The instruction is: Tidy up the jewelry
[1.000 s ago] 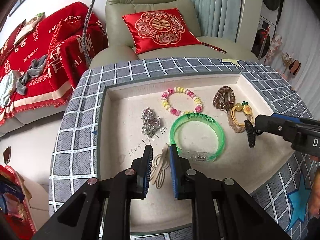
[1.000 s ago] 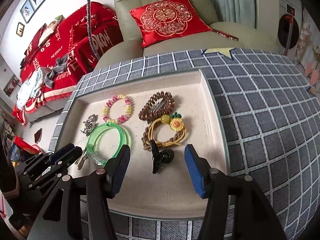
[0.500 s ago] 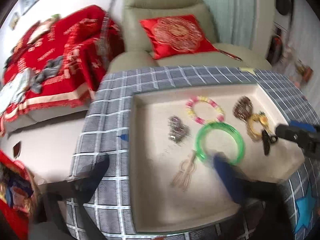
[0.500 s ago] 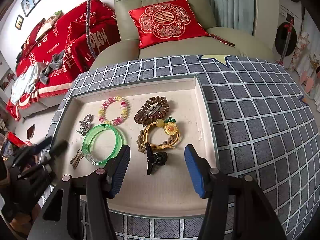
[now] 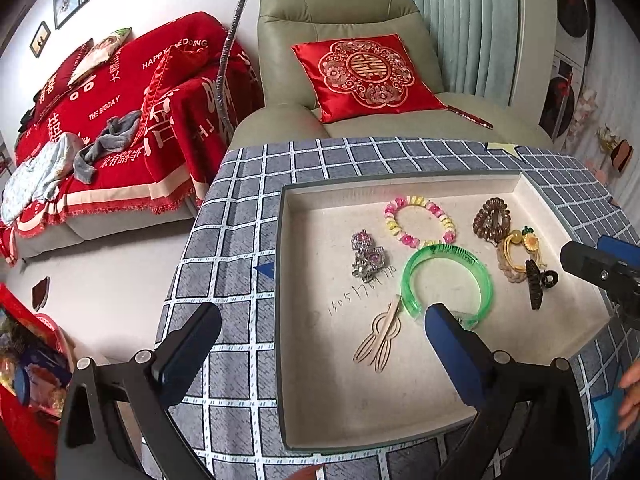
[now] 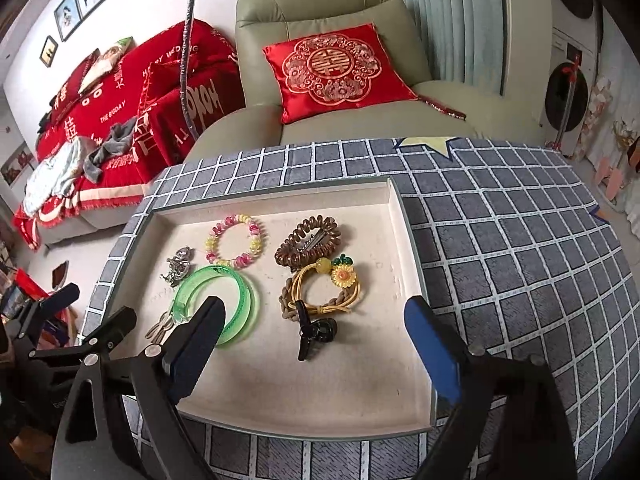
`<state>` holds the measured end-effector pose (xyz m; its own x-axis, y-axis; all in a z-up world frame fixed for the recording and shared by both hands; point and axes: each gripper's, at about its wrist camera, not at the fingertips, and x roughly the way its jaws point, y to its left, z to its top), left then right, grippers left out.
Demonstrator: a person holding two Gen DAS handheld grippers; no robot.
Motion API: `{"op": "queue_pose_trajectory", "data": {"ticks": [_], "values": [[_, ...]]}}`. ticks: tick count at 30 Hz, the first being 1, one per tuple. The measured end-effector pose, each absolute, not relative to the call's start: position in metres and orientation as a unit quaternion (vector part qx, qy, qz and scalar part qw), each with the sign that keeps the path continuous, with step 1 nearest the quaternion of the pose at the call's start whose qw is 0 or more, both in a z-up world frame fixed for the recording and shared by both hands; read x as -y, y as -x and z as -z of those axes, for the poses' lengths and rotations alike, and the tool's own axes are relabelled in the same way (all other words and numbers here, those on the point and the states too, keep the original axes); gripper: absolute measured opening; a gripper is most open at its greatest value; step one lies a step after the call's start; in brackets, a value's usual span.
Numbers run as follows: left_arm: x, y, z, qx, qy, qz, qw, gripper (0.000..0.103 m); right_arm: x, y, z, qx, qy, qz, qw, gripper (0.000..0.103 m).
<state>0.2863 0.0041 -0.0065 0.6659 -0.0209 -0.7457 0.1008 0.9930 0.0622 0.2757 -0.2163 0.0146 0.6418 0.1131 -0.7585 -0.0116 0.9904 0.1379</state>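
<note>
A beige tray point(image 5: 320, 408) point(image 6: 280, 412) on the checked table holds a green bangle point(image 5: 482, 272) point(image 6: 244, 296), a pink-yellow bead bracelet point(image 5: 420, 220) point(image 6: 236, 240), a silver brooch point(image 5: 366, 258) point(image 6: 178, 266), a beige hair pin point(image 5: 380, 338), a brown coil tie point(image 5: 492, 218) point(image 6: 308, 240), a braided sunflower tie point(image 5: 516, 252) point(image 6: 320, 292) and a black claw clip point(image 5: 538, 284) point(image 6: 314, 332). My left gripper point(image 5: 320, 354) is open and empty above the tray's near left edge. My right gripper point(image 6: 316, 356) is open and empty over the claw clip.
The table wears a grey checked cloth point(image 6: 520, 260). Behind it stand a green armchair point(image 5: 340, 20) with a red cushion point(image 5: 364, 76) and a sofa under a red blanket point(image 5: 100, 120). A red bag point(image 5: 24, 360) sits on the floor at left.
My left gripper has opened wide, let go of the beige hair pin and pulled back to the left. The hair pin now lies in the tray. My right gripper has drawn back slightly.
</note>
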Motion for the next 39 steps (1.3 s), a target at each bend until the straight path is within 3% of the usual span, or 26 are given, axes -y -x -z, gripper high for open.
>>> {"op": "queue_pose_trajectory", "data": {"ticks": [21, 39], "values": [[-0.006, -0.265, 0.006, -0.416, -0.057, 0.028, 0.907, 0.103, 0.213, -0.261, -0.002, -0.458, -0.044, -0.034, 0.887, 0.093], [-0.007, -0.203, 0.005, -0.417, -0.037, 0.043, 0.907, 0.103, 0.216, -0.211, -0.008, -0.430, -0.049, -0.029, 0.901, 0.093]]}}
